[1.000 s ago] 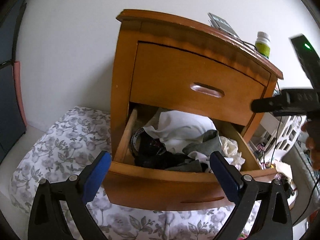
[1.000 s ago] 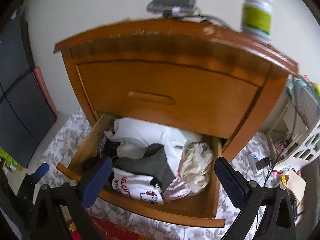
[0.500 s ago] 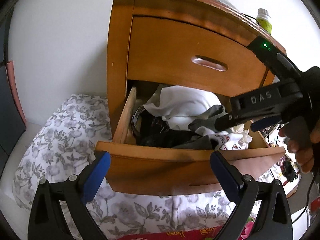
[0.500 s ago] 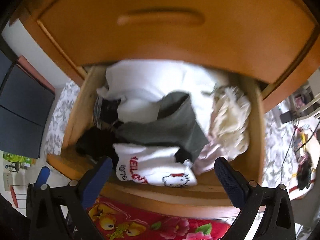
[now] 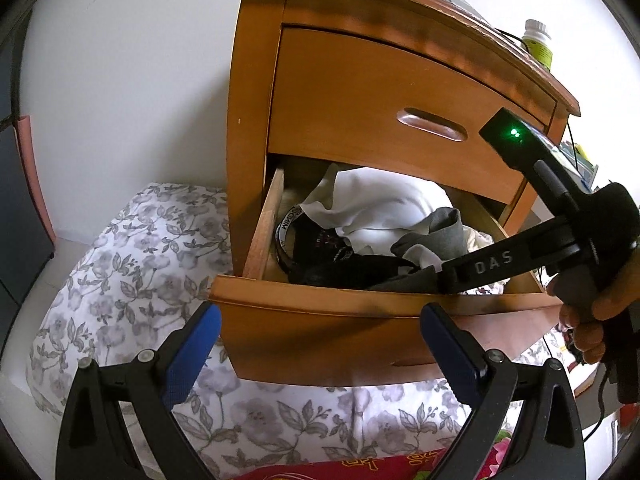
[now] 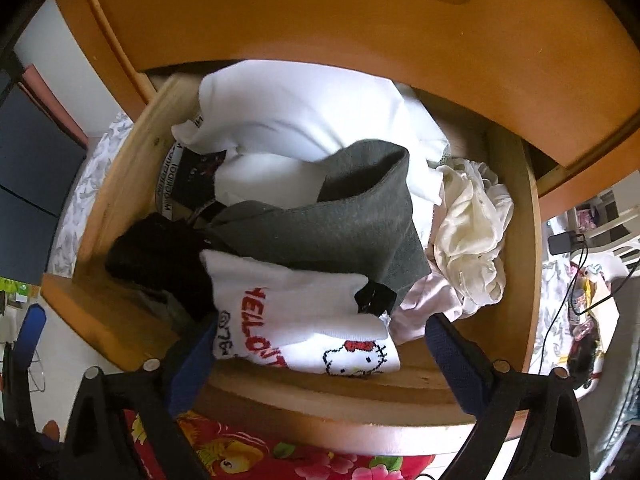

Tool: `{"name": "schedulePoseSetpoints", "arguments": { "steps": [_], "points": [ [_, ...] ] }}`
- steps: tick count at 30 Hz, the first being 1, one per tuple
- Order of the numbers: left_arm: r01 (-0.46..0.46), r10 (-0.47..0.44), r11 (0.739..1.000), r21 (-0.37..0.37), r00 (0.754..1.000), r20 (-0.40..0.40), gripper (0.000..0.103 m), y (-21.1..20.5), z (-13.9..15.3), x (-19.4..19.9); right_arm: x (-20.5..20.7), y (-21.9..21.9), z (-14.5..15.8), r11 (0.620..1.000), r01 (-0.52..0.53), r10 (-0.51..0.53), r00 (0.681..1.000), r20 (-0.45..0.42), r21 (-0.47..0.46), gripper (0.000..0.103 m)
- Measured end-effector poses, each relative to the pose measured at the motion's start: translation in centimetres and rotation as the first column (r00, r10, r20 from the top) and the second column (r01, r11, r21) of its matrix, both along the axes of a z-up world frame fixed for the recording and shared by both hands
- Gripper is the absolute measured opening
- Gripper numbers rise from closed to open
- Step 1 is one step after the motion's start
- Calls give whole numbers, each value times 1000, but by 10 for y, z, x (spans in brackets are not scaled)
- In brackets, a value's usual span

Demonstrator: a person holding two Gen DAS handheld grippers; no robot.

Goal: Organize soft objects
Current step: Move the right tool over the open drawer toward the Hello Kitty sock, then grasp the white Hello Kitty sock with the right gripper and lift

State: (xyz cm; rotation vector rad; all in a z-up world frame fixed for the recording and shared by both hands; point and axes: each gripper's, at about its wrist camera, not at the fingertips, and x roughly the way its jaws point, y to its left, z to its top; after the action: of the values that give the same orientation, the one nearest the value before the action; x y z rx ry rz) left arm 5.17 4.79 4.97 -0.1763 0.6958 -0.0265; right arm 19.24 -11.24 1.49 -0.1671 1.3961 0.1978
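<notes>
White Hello Kitty sock sits at the front of the open bottom drawer, right gripper straddling it, jaws closing but not pinching yet. Left gripper hangs spread wide, empty, outside the drawer front

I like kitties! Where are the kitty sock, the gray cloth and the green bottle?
Kitty sock (image 6: 304, 332), right wrist view, white knit middle.
Gray cloth (image 6: 352, 224), right wrist view, its flat middle.
Green bottle (image 5: 538, 46), left wrist view, its label.

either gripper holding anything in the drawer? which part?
Nothing held. Right gripper straddles the white Hello Kitty cloth, jaws closing, pads not yet pressing. Left gripper open, empty.
</notes>
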Motion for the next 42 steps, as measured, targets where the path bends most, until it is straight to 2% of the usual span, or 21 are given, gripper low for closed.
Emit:
{"name": "schedulePoseSetpoints", "arguments": {
  "steps": [4,9,15,21,28,31,39,42],
  "points": [
    [-2,2,1000,1,1000,0,100,-1,0,0,2,-1,0,1000,-2,2,1000,9,17,86],
    [-5,5,1000,-3,1000,0,99,1,0,0,3,-6,6,999,-18,17,999,43,26,62],
    [-3,3,1000,-4,1000,-3,99,1,0,-1,4,-20,14,1000,-10,8,997,78,29,44],
    [1,-1,1000,-1,1000,-4,99,1,0,-1,0,-35,23,998,-12,7,996,89,54,36],
    [4,-4,1000,4,1000,-8,99,0,-1,-1,-8,-50,37,995,-3,-7,996,92,104,36],
    [6,-6,1000,7,1000,-11,99,-1,-1,-1,-9,-53,43,996,-2,-8,994,107,93,36],
    [15,-15,1000,10,1000,-13,99,-1,-1,-1,-8,-50,31,997,7,-14,996,87,78,36],
    [18,-17,1000,7,1000,-13,99,-1,-2,-1,-6,-45,26,998,4,-9,996,90,55,30]
  ]
}}
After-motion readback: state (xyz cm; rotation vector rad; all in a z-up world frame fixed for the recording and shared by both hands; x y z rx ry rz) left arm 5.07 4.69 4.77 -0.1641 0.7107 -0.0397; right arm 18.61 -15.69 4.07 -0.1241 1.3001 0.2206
